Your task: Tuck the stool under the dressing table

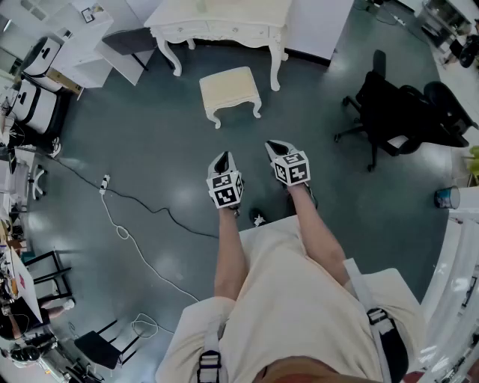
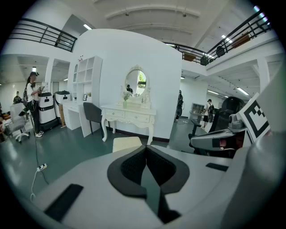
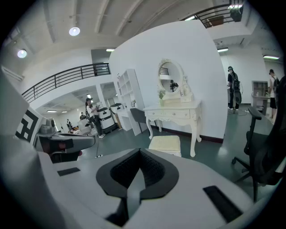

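Head view: arms extended forward, left hand-held gripper and right hand-held gripper both closed, empty, facing the stool

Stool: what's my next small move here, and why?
Probably step forward and bring the left gripper and right gripper closer to the stool. It stands on the floor in front of the dressing table, not yet under it. Both grippers are shut, empty and well short of it.

Glossy floor, cloth-topped stool, painted dressing table
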Motion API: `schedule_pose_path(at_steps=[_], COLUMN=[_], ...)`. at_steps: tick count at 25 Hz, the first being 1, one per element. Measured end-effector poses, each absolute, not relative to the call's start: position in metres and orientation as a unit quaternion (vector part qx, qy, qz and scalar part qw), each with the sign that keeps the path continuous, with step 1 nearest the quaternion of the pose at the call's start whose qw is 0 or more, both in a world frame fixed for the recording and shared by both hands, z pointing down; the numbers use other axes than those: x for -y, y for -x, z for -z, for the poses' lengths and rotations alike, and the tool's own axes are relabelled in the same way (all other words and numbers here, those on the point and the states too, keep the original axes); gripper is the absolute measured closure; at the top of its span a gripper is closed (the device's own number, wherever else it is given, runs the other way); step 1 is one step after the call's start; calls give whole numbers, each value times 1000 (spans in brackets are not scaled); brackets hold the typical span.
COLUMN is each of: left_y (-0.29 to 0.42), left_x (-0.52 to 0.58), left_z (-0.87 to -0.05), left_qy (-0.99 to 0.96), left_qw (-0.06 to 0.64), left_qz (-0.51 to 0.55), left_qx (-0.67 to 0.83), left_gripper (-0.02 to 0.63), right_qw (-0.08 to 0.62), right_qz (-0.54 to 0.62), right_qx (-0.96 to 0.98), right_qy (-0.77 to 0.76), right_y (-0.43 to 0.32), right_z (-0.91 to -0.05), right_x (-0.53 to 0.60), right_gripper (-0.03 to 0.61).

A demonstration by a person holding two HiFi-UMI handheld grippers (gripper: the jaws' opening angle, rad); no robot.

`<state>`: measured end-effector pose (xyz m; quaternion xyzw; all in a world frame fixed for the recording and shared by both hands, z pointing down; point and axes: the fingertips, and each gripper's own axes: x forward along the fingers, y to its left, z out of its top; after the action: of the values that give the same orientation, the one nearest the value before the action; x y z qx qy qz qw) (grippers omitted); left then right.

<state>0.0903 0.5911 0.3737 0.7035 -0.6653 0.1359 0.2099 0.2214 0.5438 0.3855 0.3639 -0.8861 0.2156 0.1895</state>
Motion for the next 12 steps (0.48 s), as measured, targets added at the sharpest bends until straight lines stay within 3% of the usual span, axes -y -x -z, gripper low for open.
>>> schedule_pose_path(at_steps=[12], left_y=[-44], left_x=[-565], left_z=[-378], left_qy=[-689], left_qw=[216], left_qz=[-126], left_qx=[680], left_gripper=[598], right_qw=[209], right_qz=[-212], right_qx=[876], right_qy=[-380], right_y=[-183], right_z=[-390], right_x=[-513], right_gripper=[534])
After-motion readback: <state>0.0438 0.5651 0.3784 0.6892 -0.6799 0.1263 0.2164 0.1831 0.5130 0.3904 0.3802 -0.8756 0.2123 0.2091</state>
